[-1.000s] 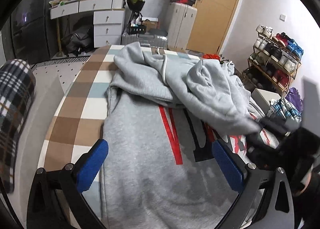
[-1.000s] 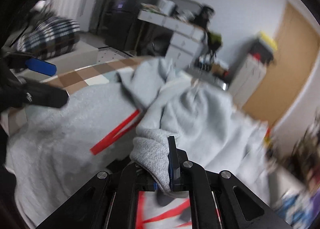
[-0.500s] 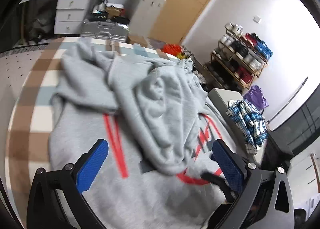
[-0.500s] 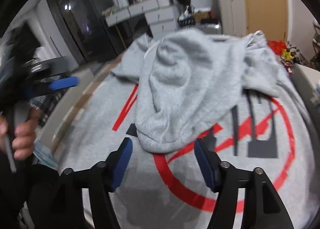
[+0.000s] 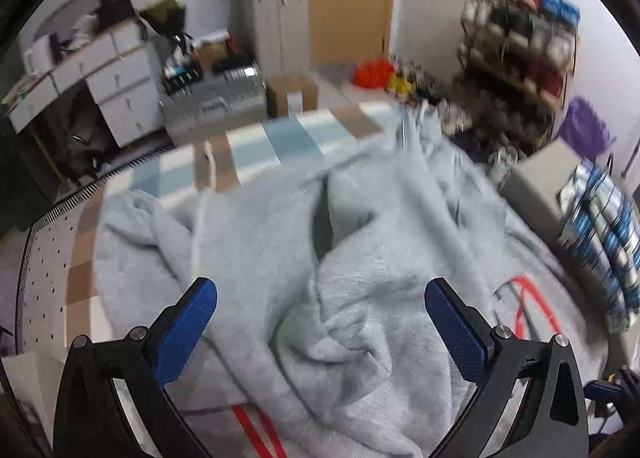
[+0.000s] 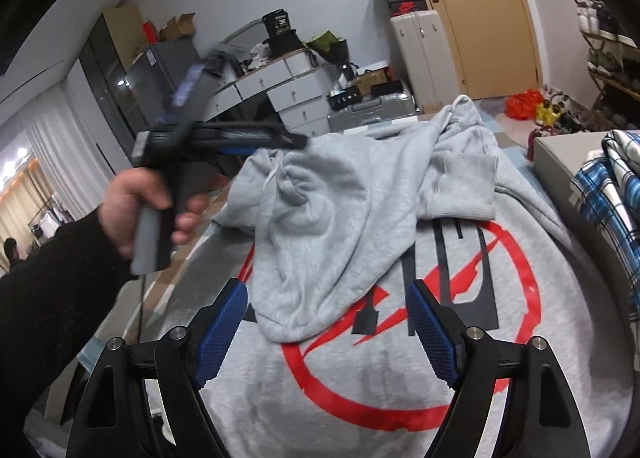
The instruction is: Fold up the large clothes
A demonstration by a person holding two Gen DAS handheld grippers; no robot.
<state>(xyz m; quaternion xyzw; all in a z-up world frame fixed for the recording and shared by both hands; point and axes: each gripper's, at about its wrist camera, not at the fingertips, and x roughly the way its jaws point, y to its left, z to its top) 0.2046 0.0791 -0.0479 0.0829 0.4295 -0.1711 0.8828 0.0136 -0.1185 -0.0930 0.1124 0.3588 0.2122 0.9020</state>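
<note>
A large grey hoodie [image 6: 400,370] with a red and black chest print lies spread on the checked table cloth [image 5: 288,137]. One sleeve [image 6: 320,225] is folded across the chest, and its cuff [image 6: 288,322] lies just beyond my right gripper [image 6: 328,328]. That gripper's jaws are opening and its pads touch nothing. My left gripper [image 5: 320,322] hovers open over the bunched hood and shoulder cloth [image 5: 360,258], with nothing pressed between its pads. In the right wrist view a hand [image 6: 136,201] holds the left gripper [image 6: 296,141] above the hoodie's far left part.
A grey box carrying a folded blue plaid shirt [image 6: 612,193] stands at the table's right side. Beyond the table are a white drawer desk [image 6: 296,85], suitcases [image 6: 424,57], a wooden door [image 6: 480,9] and a shoe rack [image 5: 520,37].
The right gripper let go of the sleeve cuff and opened; the sleeve now rests across the print. The left gripper swung from the hoodie's near hem toward its hood end.
</note>
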